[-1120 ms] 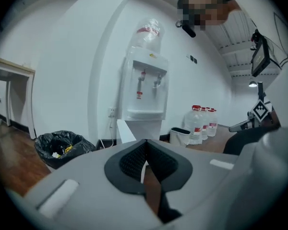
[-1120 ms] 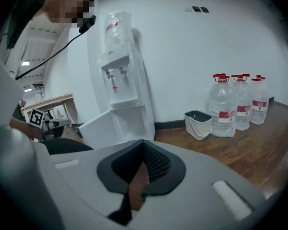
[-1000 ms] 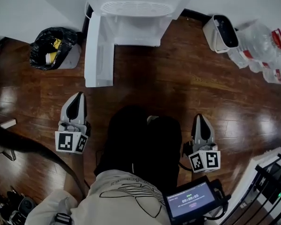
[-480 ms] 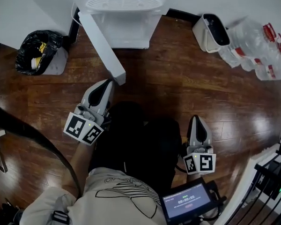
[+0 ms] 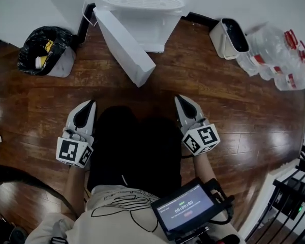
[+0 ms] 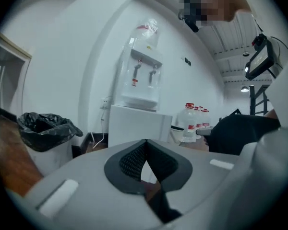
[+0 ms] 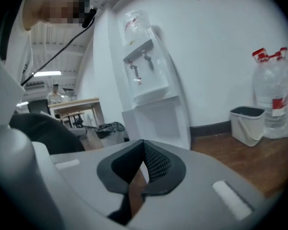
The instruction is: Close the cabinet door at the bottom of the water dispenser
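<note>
Left tongs (image 5: 90,103) are pressed together at the tips and pinch nothing; right tongs (image 5: 178,98) likewise, shut and empty. Both hover low over the dark wooden floor (image 5: 208,85), either side of the person's knees, well apart from the target.

Ahead stands the flat white cabinet door (image 5: 124,44), swung out at an angle from the base of the white water dispenser (image 5: 142,14). Its hinge edge sits at the dispenser's left front corner and its free edge points back toward the person.

It looks like a light, stiff panel that should swing easily, so there's no need to pinch it. I'd push with shut tips on its outer face near the free edge, where leverage is best. That face looks smooth, so the tips may skid. Go gently, because a slam could rock the dispenser.

A black-bagged trash bin (image 5: 48,50) sits to the left, clear of the swing.
</note>
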